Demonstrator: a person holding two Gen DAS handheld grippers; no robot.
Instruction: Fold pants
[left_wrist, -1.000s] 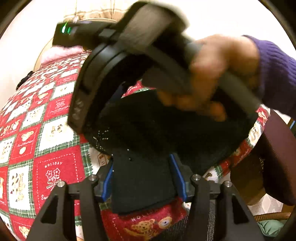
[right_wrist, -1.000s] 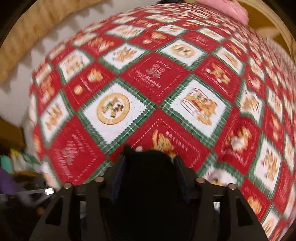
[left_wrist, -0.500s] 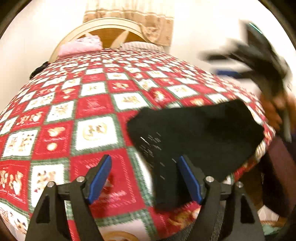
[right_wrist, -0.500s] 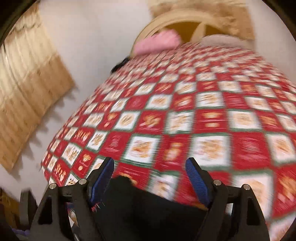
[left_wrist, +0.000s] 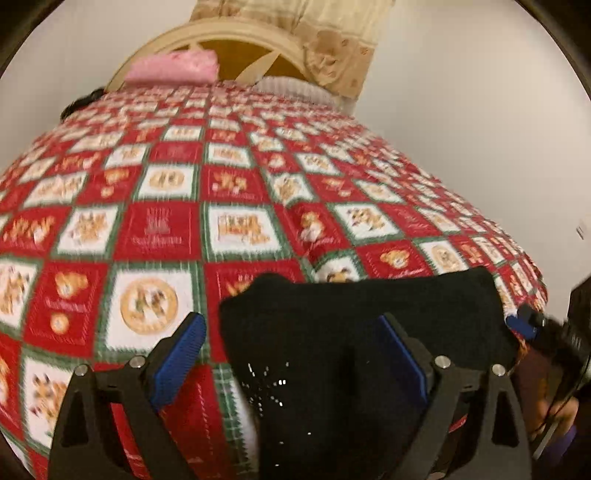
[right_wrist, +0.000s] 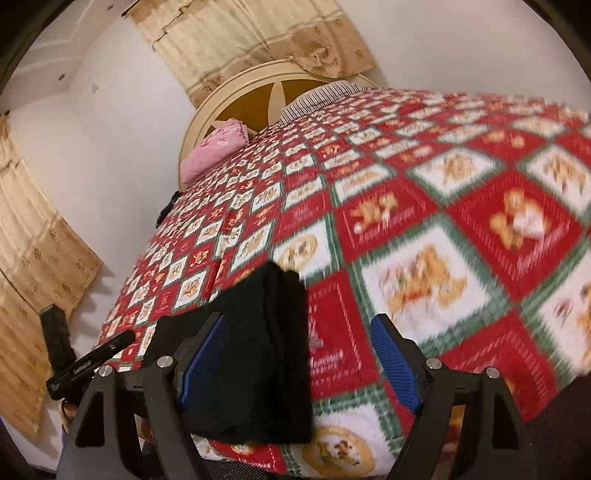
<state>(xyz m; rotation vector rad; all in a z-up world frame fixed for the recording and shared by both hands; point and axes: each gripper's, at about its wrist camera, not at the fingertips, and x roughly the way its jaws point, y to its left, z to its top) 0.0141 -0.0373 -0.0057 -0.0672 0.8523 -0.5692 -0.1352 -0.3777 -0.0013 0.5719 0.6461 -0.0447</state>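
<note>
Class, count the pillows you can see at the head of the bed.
2. A pink pillow lies at the left against the headboard, and a striped pillow sits to its right, partly tucked under the quilt; others may be hidden.

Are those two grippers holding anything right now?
Nothing: left gripper and right gripper are both open above the folded black pants lying on the quilt.
</note>
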